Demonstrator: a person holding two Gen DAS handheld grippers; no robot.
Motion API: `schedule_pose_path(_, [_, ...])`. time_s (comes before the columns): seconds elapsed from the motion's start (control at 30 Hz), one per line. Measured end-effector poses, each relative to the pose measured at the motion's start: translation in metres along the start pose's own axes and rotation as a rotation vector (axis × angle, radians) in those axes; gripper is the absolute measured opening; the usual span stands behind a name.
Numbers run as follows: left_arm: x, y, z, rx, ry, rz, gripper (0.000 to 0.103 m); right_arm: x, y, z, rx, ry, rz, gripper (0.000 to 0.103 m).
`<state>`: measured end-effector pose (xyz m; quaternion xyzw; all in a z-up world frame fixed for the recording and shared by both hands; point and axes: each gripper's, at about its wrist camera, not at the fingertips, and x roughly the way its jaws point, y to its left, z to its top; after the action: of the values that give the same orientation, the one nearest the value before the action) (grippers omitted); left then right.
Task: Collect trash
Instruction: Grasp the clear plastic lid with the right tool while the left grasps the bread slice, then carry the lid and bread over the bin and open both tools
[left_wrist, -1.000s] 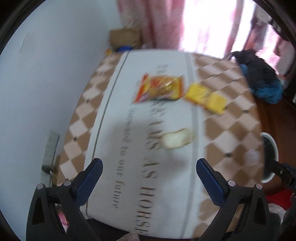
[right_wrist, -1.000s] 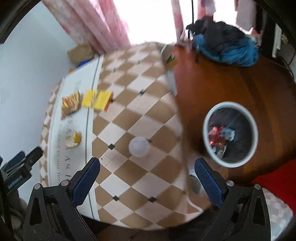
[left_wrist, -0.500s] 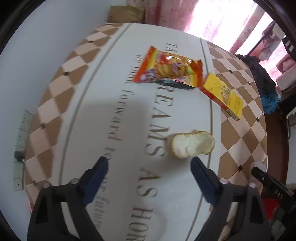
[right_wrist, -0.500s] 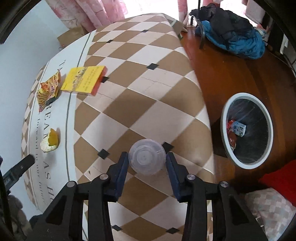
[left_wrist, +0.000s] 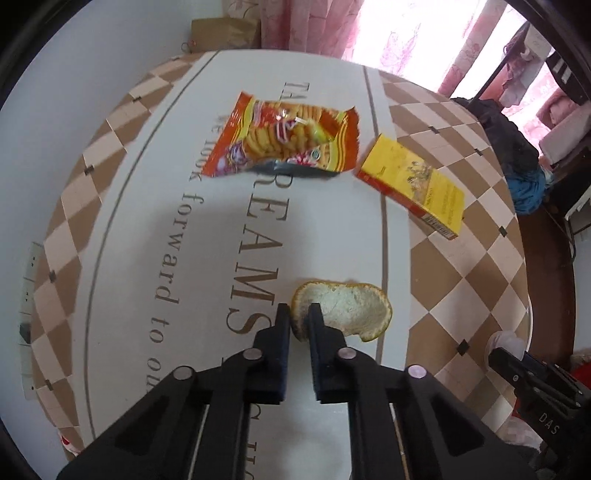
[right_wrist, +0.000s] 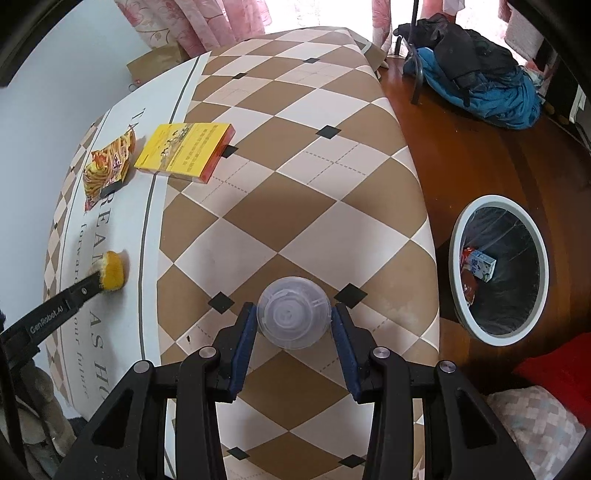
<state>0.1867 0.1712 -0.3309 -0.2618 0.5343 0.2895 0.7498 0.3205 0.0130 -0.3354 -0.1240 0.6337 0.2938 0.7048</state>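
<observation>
Left gripper (left_wrist: 298, 317) pinches orange peel (left_wrist: 343, 314) rim, over tablecloth (left_wrist: 122, 221) lettering "forward to". Right gripper (right_wrist: 293, 325) clamps clear plastic cup (right_wrist: 293, 317). Left arm reads "GenRobot.AI".

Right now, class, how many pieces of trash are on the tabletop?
4: orange peel in the left claw, clear plastic cup in the right claw, snack wrapper and yellow box at the far end. More may be hidden.

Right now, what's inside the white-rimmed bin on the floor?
In the bin, on a black liner: a small blue-and-white carton resting on red wrappers. The rim hides the near wall and whatever lies beneath them.
</observation>
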Motion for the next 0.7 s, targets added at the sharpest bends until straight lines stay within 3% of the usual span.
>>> schedule_pose_path(0.43, [-0.090, -0.016, -0.007, 0.068, -0.171, -0.007, 0.004, -0.058, 0.005, -0.011, -0.036, -0.097, 0.058, 0.043])
schedule_pose_path(0.7, [-0.152, -0.067, -0.010, 0.152, -0.271, -0.055, 0.004, -0.125, -0.019, -0.018, 0.003, -0.202, 0.119, 0.043])
